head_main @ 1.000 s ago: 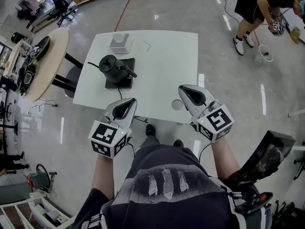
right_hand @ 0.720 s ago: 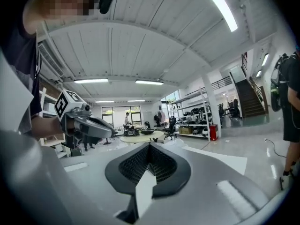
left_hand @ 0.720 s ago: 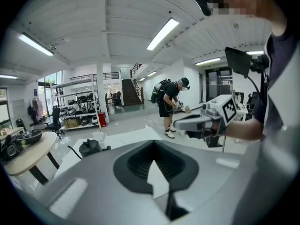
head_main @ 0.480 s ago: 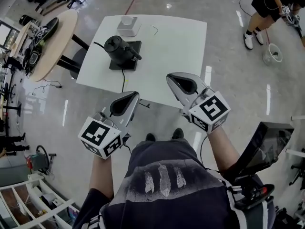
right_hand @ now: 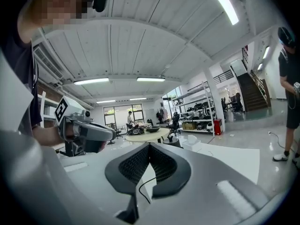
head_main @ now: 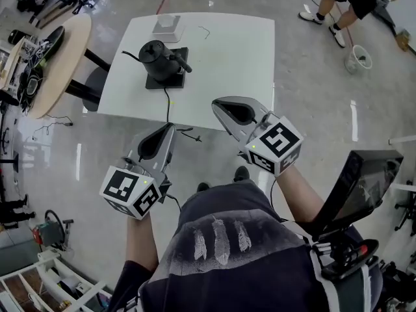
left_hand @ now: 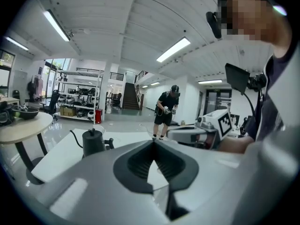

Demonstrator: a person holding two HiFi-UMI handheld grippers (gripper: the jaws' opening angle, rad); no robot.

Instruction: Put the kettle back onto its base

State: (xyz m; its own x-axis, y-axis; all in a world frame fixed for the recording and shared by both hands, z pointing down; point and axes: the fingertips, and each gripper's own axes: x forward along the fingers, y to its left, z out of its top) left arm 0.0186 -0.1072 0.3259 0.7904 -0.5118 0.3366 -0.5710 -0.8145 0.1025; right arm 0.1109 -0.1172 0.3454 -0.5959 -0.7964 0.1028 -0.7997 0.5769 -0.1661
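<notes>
**Head view: kettle on its base, both claws shut and short of it**

Head view shows the black kettle (head_main: 158,54) standing on its dark square base (head_main: 172,80), on the far-left part of the white desk (head_main: 227,57). Its thin spout points left and its handle (head_main: 180,64) sticks out to the right. A cord (head_main: 168,104) runs from the base to the desk's near edge. A small white box (head_main: 167,26) sits just beyond the kettle. From above the kettle looks seated, though I cannot tell whether it is fully home. I judge the placing to be done, or else this is a pause with nothing in hand.

My left claw (head_main: 168,129) has its tips together and carries nothing. In the left gripper view the kettle (left_hand: 93,142) stands well beyond the closed tips. My right claw (head_main: 217,103) is also pressed together and empty, and only the cord's thin line shows past its pads in the right gripper view.

My left hand is low and near my hip, off the desk's near edge, aimed far and slightly down. My right hand is higher, its tip over the near edge, angled far-left toward the kettle. Both forearms are bent close to my body, marker cubes toward me.

If the kettle needs reseating, the next move calls for parting the right claw first. It would then reach far-left to the handle.
</notes>
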